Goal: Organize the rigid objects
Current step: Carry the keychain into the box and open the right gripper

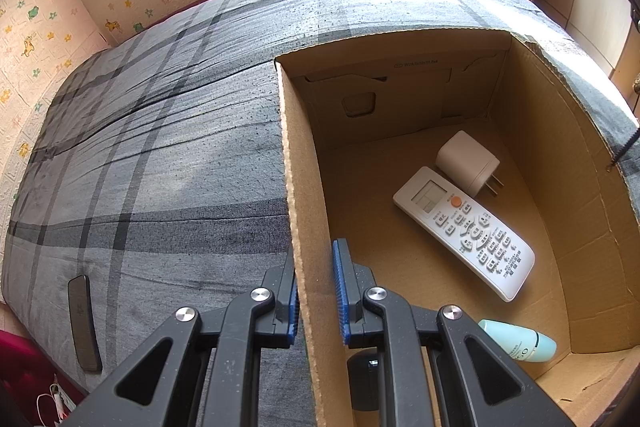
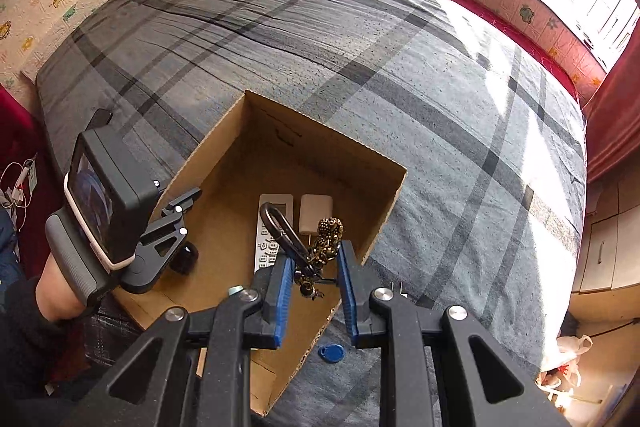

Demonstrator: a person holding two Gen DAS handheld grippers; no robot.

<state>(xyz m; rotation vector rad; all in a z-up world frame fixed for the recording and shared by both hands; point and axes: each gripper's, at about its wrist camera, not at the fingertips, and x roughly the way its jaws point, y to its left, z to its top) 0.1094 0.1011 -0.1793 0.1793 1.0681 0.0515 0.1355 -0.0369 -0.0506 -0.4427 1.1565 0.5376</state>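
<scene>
I am working over a cardboard box [image 1: 304,227] that sits open-topped on a bed covered in a grey plaid sheet [image 1: 160,147].

In my right gripper [image 2: 314,283] a keychain [image 2: 316,247] is pinched between the blue pads, above the box's open top. Its long axis runs away from the fingers: a dark carabiner loop points up and to the left in the right wrist view, and a brass-coloured beaded charm points up and to the right. The jaws are clenched on its middle. This gripper points steeply downward.

My left gripper [image 1: 316,291] is clamped on the box's left wall, one blue pad outside and one inside. In the right wrist view a hand and dark sleeve hold that tool at the box's left edge, angled steeply down.

On the box floor lies a white remote control [image 1: 464,231], its long axis diagonal in the left wrist view, display end toward the far left, button end toward the near right. Its button labels are too small to read. A white plug adapter [image 1: 468,163] touches its display end, prongs pointing right. A pale teal bottle [image 1: 520,341] lies near my fingers; its print is partly hidden. A dark round object [image 1: 362,367] is mostly hidden.

A blue key fob [image 2: 331,351] lies on the sheet just outside the box. A dark phone [image 1: 84,323] lies near the bed's edge.
</scene>
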